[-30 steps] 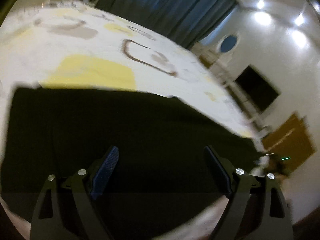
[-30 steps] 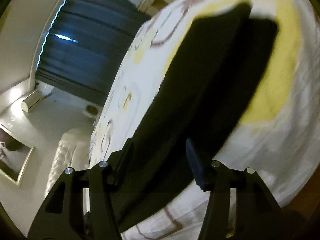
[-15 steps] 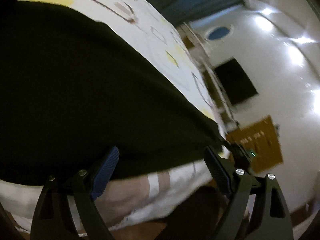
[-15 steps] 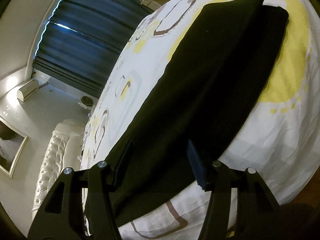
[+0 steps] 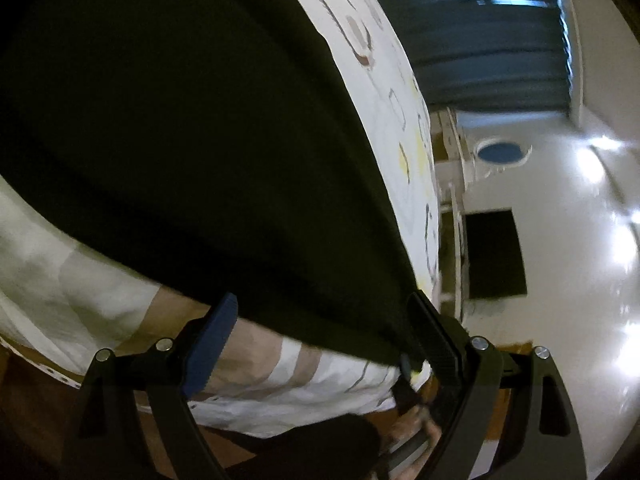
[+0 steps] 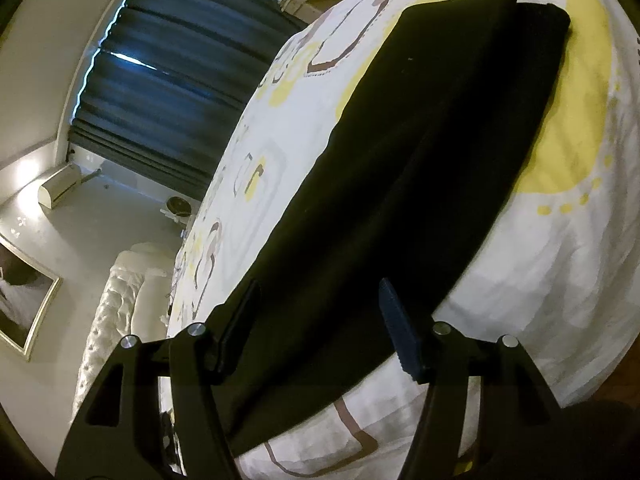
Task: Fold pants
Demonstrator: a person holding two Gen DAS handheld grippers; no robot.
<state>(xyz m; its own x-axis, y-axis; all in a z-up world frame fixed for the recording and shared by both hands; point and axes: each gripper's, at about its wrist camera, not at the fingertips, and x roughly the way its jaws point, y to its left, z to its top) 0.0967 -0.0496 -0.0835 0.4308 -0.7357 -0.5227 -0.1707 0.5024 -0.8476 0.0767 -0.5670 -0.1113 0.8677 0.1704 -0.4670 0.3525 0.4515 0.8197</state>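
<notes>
Lying flat on bedspread (image 6: 560,280), black pants (image 6: 400,168) stretch lengthwise away from right gripper (image 6: 320,320)

- The pants (image 6: 404,184) lie flat on the bed (image 6: 560,280), stretched lengthwise along its near edge.
- One end reaches toward the bed's far corner.
- The curtain (image 6: 172,80) hangs behind the bed's far side.
- The headboard (image 6: 108,320) stands at the bed's left end.
- The right hand-held gripper (image 6: 316,320), jaws opening, hovers over the pants' near end.

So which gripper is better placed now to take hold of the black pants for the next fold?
Right, probably. The right gripper has the black pants between its opening jaws. The left gripper sits open at their edge, mostly over the bedsheet.
</notes>
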